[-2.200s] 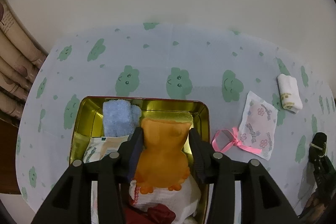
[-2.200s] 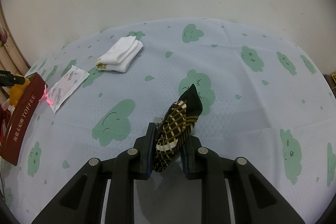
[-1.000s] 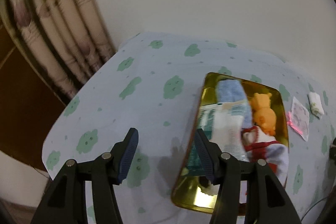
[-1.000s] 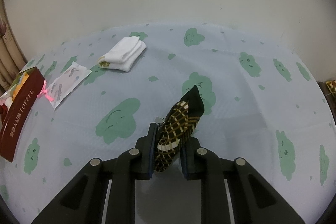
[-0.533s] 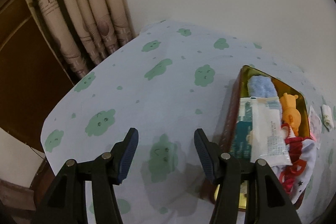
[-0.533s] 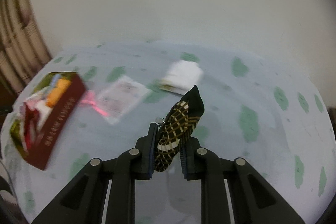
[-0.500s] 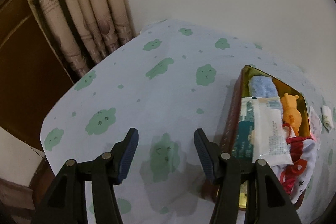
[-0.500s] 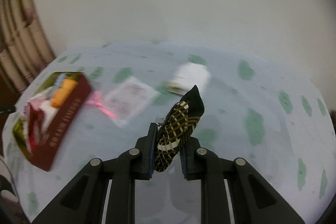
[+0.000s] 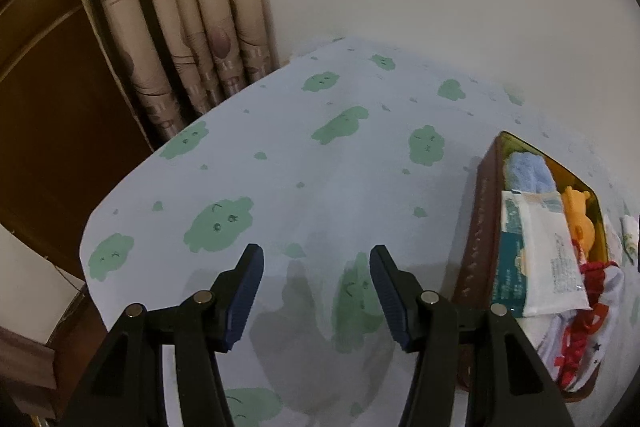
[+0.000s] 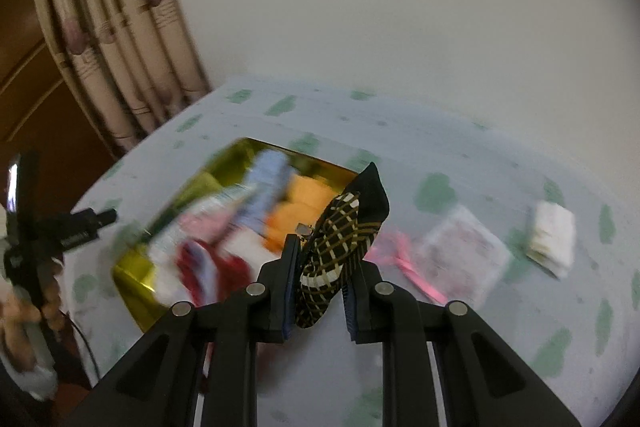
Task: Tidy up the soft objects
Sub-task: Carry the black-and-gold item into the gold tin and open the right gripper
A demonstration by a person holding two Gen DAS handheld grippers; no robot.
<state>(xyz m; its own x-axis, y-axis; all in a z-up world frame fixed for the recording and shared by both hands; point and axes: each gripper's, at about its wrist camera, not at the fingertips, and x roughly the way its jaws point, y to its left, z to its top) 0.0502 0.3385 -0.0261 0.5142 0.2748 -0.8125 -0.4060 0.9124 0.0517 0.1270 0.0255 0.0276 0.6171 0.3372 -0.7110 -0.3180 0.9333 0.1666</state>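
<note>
My right gripper [image 10: 318, 291] was clamped on a folded black sock with a tan plaid pattern [image 10: 340, 247], gripped low so that most of it stood up past the pads with its dark toe pointing to one o'clock. Just beyond it, from nine to twelve o'clock in that blurred view, lay the gold-lined tin [image 10: 132, 279], already crowded: a red and white garment [image 10: 208, 267] nearest, an orange plush bear [image 10: 296, 211] behind it, a blue towel [image 10: 268, 183] toward the far rim. At three o'clock on the cloud-print tablecloth [image 10: 460, 163] sat a flat packet [image 10: 464, 255] tied with a pink ribbon [image 10: 408, 267], and farther at two o'clock a folded white cloth [image 10: 554, 233], both outside the tin.

My left gripper [image 9: 316, 293] hung with jaws spread and nothing between them, over bare tablecloth, the tin's brown wall [image 9: 478, 239] at three o'clock and a tissue pack [image 9: 536, 255] lying across its contents. Curtains [image 9: 180, 27] hung at eleven o'clock.

I judged the risks this way: the tin looked nearly full, so a sock let go on top of the heap could slide over the low rim onto the cloth. Moving fast enough to blur the view, I could clip the rim or the bear and shove the tin. The sock's free upper part might snag the metal edge.
</note>
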